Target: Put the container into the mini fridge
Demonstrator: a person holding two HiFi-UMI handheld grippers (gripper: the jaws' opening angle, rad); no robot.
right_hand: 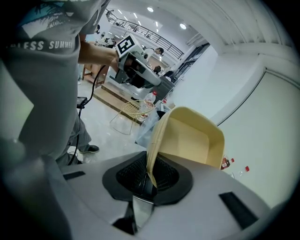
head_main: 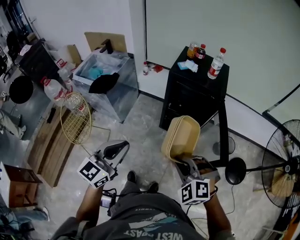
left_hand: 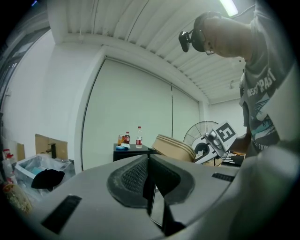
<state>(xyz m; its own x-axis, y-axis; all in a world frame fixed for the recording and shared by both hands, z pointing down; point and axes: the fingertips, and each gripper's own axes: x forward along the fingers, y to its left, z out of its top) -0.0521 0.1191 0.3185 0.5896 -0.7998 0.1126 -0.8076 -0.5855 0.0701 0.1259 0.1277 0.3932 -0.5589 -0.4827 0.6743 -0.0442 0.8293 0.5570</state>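
jaws of the right gripper (right_hand: 149,174) pinch the rim of the beige container (right_hand: 193,140), which stands tilted up out of them. it is held in the air above the floor, in front of the black mini fridge (head_main: 187,105) and apart from it. the left gripper (left_hand: 148,165) is clenched with nothing between its jaws, off to the container's left.

only the head view looks down on the fridge top. it shows a clear bottle with a red cap (head_main: 216,63), a dark cola bottle (head_main: 200,51), an amber bottle (head_main: 192,48) and a pale blue packet (head_main: 190,65). their labels are too small to read. the left gripper view alone shows the container's stacked edges side-on and a strip light (left_hand: 229,7) on the ribbed ceiling. the right gripper view alone shows the container's broad flat face.

the person's grey shirt (right_hand: 42,51) reads "summer" in the right gripper view and "west" in the head view.
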